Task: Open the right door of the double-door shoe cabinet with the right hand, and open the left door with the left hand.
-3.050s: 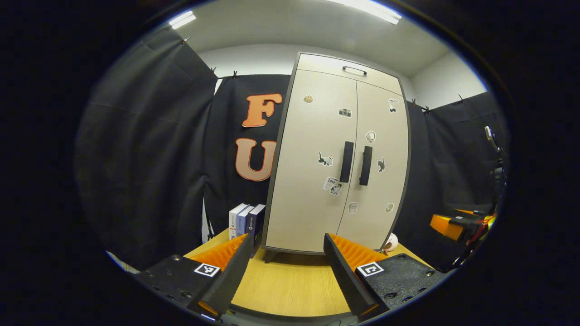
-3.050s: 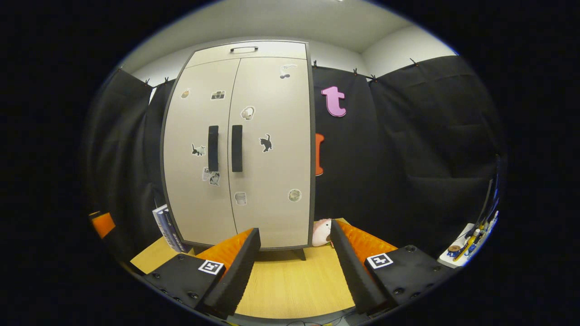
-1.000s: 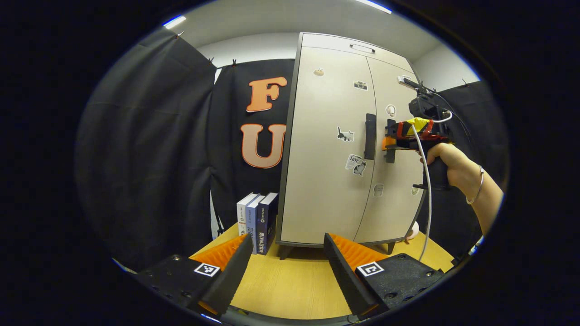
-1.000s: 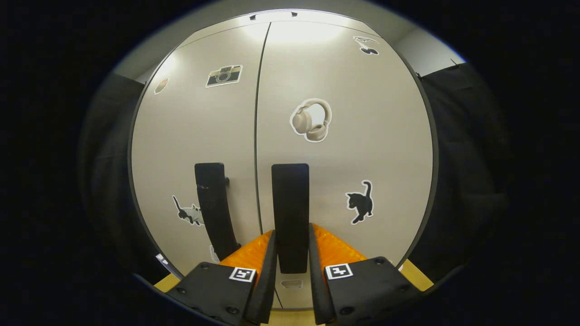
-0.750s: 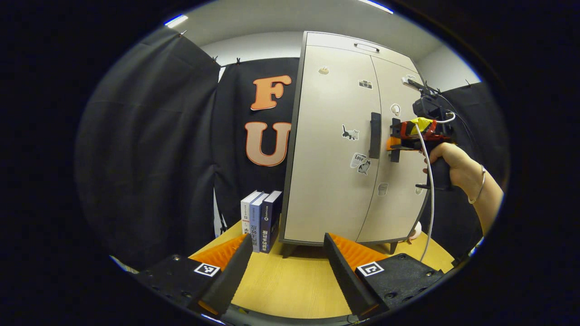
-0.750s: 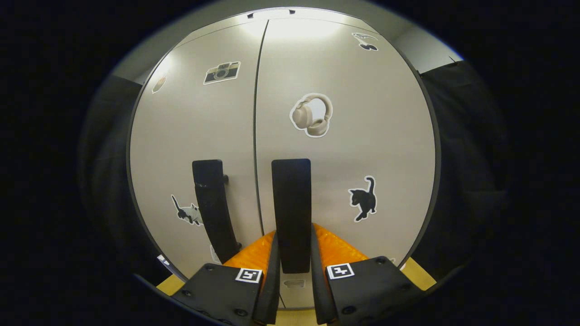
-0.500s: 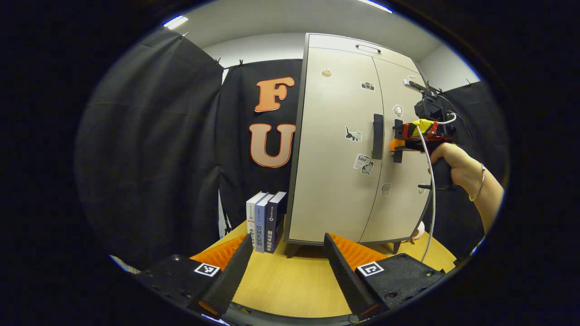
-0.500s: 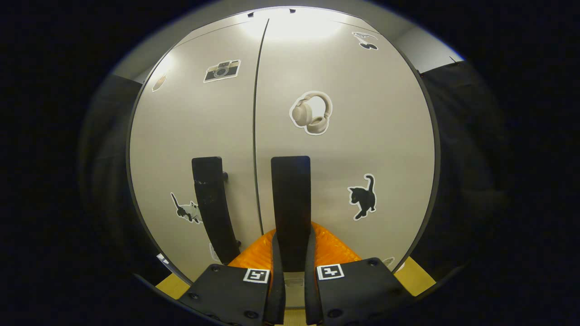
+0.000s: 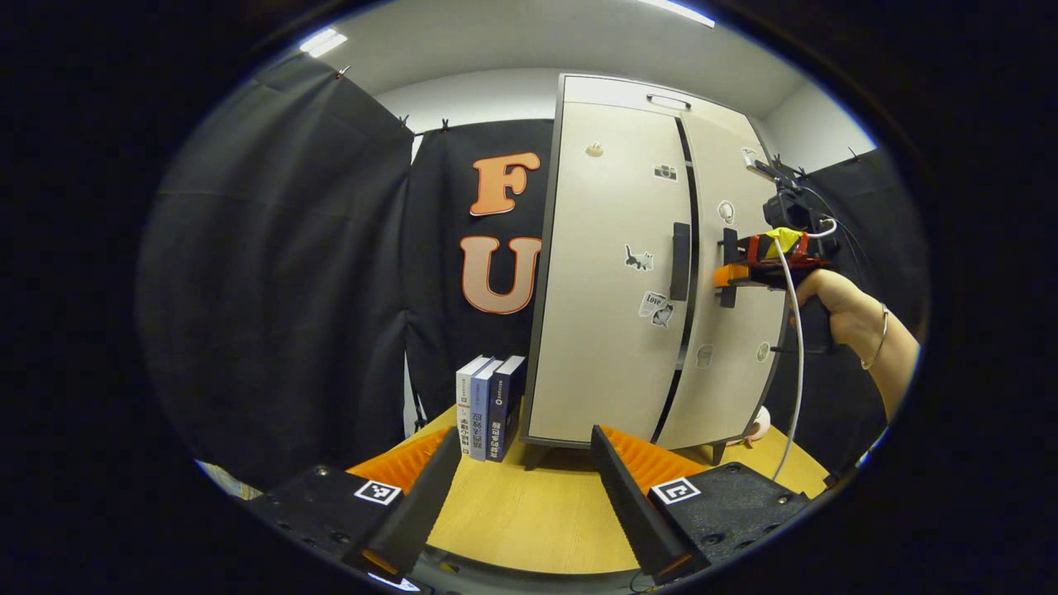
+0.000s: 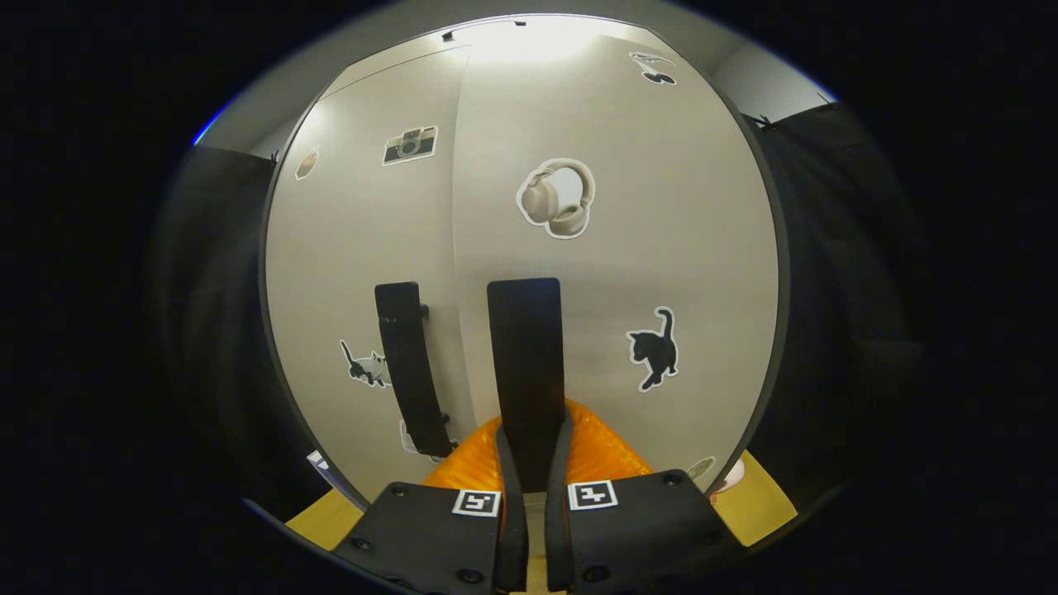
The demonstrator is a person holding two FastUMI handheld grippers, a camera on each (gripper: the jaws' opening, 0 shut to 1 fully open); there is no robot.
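Right gripper (image 10: 529, 463) clamps right door's handle (image 10: 525, 364) (door ajar); left gripper (image 9: 521, 487) jaws apart

Three upright books (image 9: 483, 406), one white-spined and two dark blue, standing in a row at the back left edge of the light wooden tabletop (image 9: 529, 516), spines facing out. Small round pale pink item (image 9: 758, 425) resting near the tabletop's back right corner; what it is, impossible to tell. Long white ceiling light strip (image 9: 324, 40) overhead, at upper left.
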